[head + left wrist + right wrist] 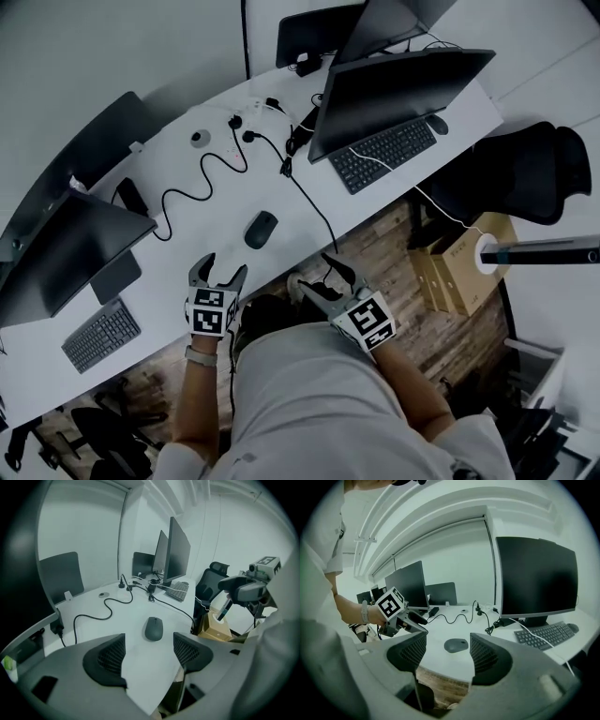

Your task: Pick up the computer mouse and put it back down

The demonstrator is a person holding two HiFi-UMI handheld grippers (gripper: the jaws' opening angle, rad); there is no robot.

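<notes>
- Head view: the computer mouse lies flat on the white desk close to its front edge, between the two workstations, with nothing touching it.
- The same view alone shows both tools at once. The left gripper hovers over the front edge just short of the mouse, and the right gripper hangs off the edge above the wooden floor.
- Left gripper view: the left gripper has its jaws spread with only bare desk between them. The mouse sits beyond the gap, and the right gripper is out to the side.
- Right gripper view: the right gripper also has its jaws spread and empty, with the mouse framed past them. The left gripper shows its marker cube beside a wrist.
- A black cable snakes across the desk's middle toward the rear edge.
- A large monitor and keyboard stand toward the right end; another monitor and keyboard stand toward the left end.
- Off the desk's front edge stand a black office chair and a cardboard box; the walls are plain white.
</notes>
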